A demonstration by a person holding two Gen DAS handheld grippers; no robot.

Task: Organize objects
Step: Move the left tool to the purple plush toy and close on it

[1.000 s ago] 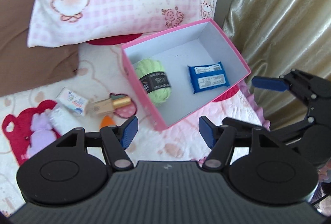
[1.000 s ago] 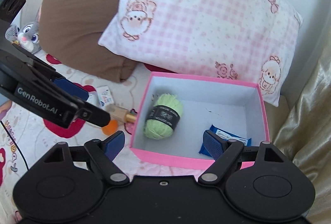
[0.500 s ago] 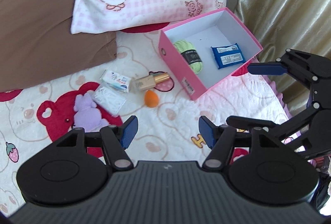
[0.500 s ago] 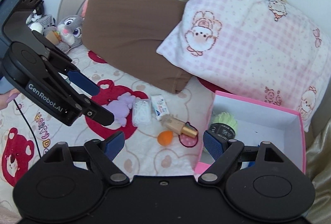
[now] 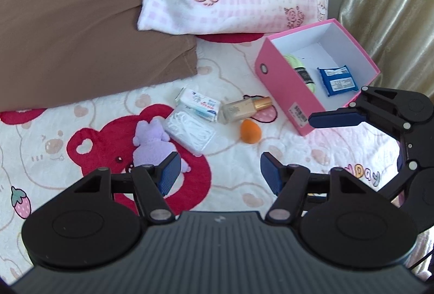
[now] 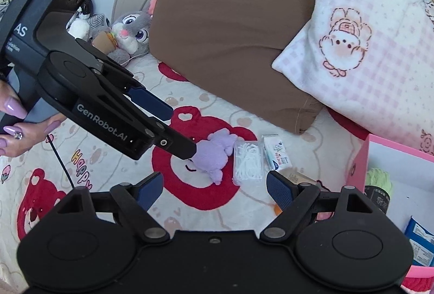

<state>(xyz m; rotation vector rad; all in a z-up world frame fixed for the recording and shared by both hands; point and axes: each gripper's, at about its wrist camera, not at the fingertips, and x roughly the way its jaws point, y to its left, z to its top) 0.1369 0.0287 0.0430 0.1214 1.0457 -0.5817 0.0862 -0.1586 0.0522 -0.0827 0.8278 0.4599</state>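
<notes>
Now we hold left gripper [image 5: 218,172] spread, empty, above bedspread [image 5: 236,182] near purple plush [image 5: 153,144]. Right gripper [image 6: 214,188] also spread, empty. Pink box [image 5: 284,93] holds green yarn [image 5: 298,66] and blue packet [image 5: 337,79]. Loose beside box: bottle [image 5: 244,109], orange sponge [image 5: 250,131], white packet [image 5: 198,104], clear case [image 5: 190,131].

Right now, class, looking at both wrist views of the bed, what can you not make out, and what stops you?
- Green yarn: left view, lower part hidden by the pink box wall.
- Orange sponge: right view, mostly behind the right gripper finger.
- Blue packet: right view, cut off by the edge.
- Small white box: left view, print too small.
- Purple toy: left view, partly behind the left gripper finger.
</notes>
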